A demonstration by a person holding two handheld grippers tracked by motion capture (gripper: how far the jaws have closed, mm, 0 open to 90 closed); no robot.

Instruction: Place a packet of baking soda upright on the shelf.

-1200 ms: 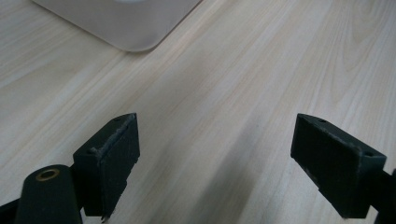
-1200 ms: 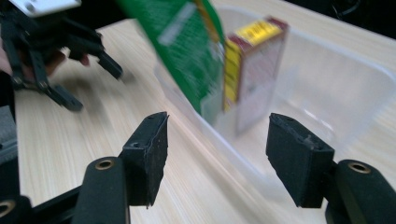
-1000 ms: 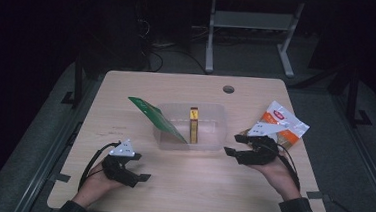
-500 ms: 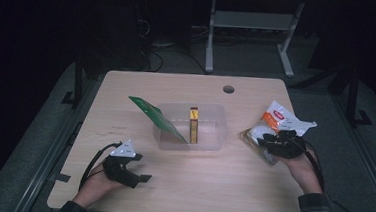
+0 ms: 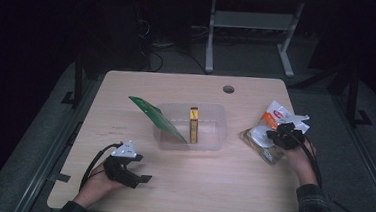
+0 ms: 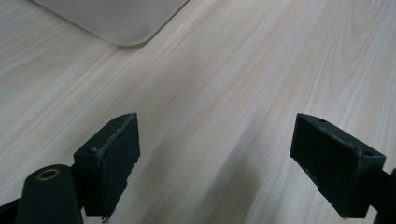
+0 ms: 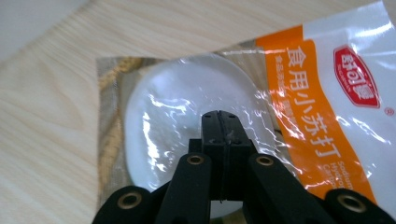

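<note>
A bag [image 5: 278, 117] with an orange label and a clear window over white powder lies at the table's right side, large in the right gripper view [image 7: 327, 93]. My right gripper [image 5: 272, 137] sits over it. Its jaws have just been closing and now stand pressed together, tips [image 7: 219, 116] on the clear window, with nothing visible between them. My left gripper [image 5: 143, 179] rests near the front left edge of the table. It is open over bare wood [image 6: 215, 154].
A clear plastic container [image 5: 214, 138] stands mid-table, its corner in the left gripper view [image 6: 116, 23]. A green packet [image 5: 157, 119] leans on its left rim and a narrow yellow box [image 5: 193, 126] stands inside. A cable hole [image 5: 228, 89] is at the back.
My right hand has moved right and farther up the table onto the bag, and its jaws have closed. The left hand has stayed put.
</note>
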